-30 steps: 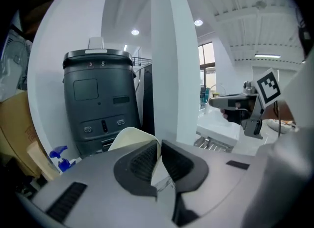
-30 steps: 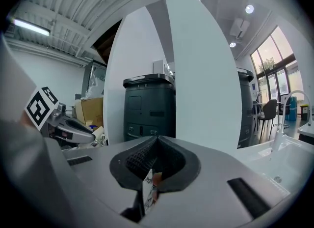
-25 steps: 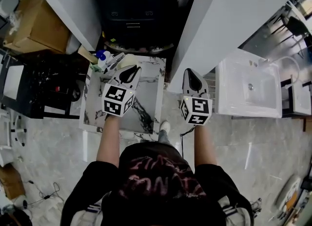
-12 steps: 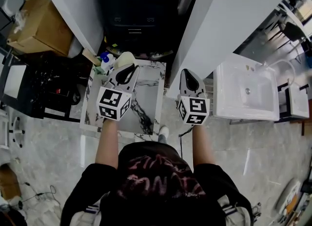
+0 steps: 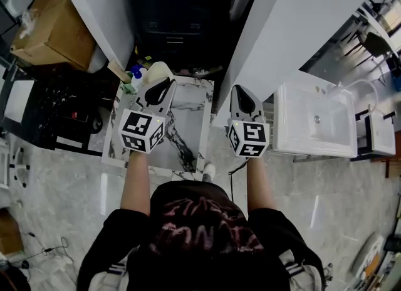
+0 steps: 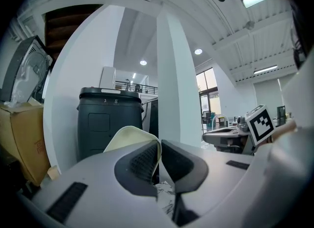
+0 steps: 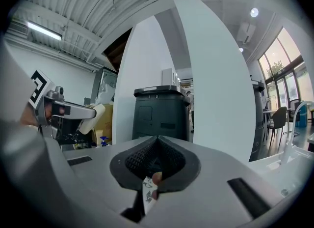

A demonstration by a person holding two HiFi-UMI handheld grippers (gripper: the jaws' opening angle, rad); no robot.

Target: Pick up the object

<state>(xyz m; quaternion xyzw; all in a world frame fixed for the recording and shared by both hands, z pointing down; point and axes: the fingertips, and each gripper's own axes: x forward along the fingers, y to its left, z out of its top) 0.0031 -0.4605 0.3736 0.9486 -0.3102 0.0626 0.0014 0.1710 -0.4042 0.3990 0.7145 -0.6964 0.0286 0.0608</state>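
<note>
1. Your left gripper [image 6: 160,154] has its jaws nearly together, pinching the thin edge of the cream object [image 6: 128,136]. The left pad presses on that edge, and the rest of the object curves up and away to the left of the jaws.
2. In the head view, the cream object sits just past the left gripper's tips, over the far left corner of the marble table [image 5: 188,105]. Whether it is clear of the tabletop cannot be made out.
3. A blue-capped bottle [image 5: 135,78] stands just left of the object, at the same corner.
4. Your right gripper [image 7: 157,159] has its jaws closed together with nothing between the pads. A sliver of the marbled floor shows through the slit below them.
5. The right gripper hangs off the table's right edge, beside the white pillar [image 5: 282,26] and well apart from the object.
6. Both grippers point away from you toward the black bin [image 5: 172,14], which stands beyond the table.
7. A cardboard box [image 5: 53,29] sits far left, and a white sink [image 5: 316,120] lies to your right.
</note>
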